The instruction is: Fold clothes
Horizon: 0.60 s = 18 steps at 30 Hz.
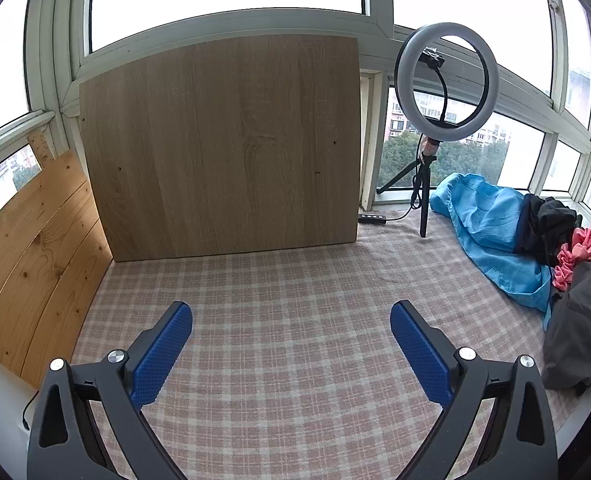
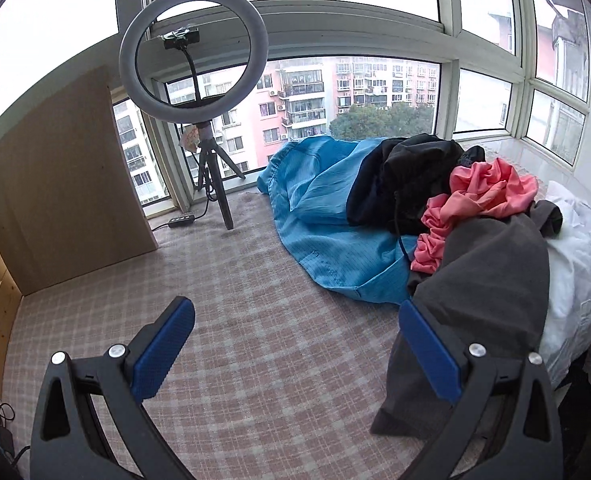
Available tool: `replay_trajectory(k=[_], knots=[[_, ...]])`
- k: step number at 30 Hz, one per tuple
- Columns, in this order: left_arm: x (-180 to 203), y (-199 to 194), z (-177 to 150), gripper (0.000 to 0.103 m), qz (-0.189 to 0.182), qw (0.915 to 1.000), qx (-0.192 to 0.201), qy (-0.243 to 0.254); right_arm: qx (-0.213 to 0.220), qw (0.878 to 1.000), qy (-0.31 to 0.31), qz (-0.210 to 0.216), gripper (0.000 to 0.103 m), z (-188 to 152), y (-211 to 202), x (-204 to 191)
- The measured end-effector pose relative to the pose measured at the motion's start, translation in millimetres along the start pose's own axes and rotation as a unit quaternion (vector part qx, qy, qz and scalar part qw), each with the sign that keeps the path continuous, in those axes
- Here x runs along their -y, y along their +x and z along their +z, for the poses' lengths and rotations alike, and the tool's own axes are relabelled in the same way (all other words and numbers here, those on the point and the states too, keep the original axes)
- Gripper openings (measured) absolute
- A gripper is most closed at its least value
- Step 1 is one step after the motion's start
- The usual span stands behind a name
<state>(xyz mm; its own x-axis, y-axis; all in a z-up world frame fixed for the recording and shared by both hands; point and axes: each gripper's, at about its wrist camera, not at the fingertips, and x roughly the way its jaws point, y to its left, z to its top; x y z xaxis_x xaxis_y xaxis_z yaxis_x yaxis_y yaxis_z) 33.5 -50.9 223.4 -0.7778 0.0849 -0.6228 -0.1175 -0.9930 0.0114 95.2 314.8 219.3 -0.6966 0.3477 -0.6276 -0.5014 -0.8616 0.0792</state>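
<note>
Glazed balcony corner, windows on all sides, apartment blocks outside. Pink-and-grey checked cloth (image 1: pixel 287 320) spread as work surface, wood panel (image 1: pixel 219 144) propped upright at its back edge, pine boards (image 1: pixel 35 248) along the left. Ring light (image 2: pixel 193 54) on small tripod standing on the cloth near the window, inline switch on its cable lying beside the foot. Left gripper (image 1: pixel 291 316) wide open, nothing between the blue pads, pointed at bare cloth. Right gripper (image 2: pixel 295 316) also wide open and empty, aimed toward the clothes pile; its right finger overlaps the grey garment (image 2: pixel 479 304) in frame, contact not confirmable from this angle. Pile sits unsorted at the right edge of the cloth: blue garment (image 2: pixel 323 216) spread lowest and furthest out, black garment (image 2: pixel 407 176) bunched on top of it, pink garment (image 2: pixel 479 196) crumpled between black and grey, grey draped nearest. White bedding or pillow (image 2: pixel 575 260) behind, probably not part of the job. Step in hand, judged: pre-pick, nothing folded yet, centre of cloth free. Next move likely calls for pinching one edge of the grey piece, dragging it clear of the heap, then flattening with both tools before first fold. No baskets, bins or other containers visible, so nothing to report inside any.
</note>
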Motion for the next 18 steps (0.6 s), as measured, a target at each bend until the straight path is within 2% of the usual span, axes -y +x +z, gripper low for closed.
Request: replay_trajectory(k=[6,12,14,16,18], knots=[[-1.4,-16.9,14.5,0.1,0.008,0.9996,0.027,-0.006,0.03,0.998,0.016,-0.051,0.103,8.3,-33.8,51.0],[19.7,-18.8,25.0,0.1,0.007,0.9991,0.039,-0.015,0.023,0.992,0.059,-0.11,0.1,7.5,-34.1,144.7],[33.3,-16.5,27.0,0.1,0.012,0.999,0.042,-0.008,0.019,0.989,0.079,-0.122,0.092,4.4,-38.6,176.3],[47.9,-12.5,29.2,0.1,0.01,0.9991,0.042,-0.006,0.01,0.987,0.095,-0.126,0.074,4.2,-38.9,205.3],[64.2,-6.9,31.4,0.1,0.0,0.9993,0.038,-0.005,0.006,0.987,0.1,-0.125,0.064,7.7,-37.2,225.7]])
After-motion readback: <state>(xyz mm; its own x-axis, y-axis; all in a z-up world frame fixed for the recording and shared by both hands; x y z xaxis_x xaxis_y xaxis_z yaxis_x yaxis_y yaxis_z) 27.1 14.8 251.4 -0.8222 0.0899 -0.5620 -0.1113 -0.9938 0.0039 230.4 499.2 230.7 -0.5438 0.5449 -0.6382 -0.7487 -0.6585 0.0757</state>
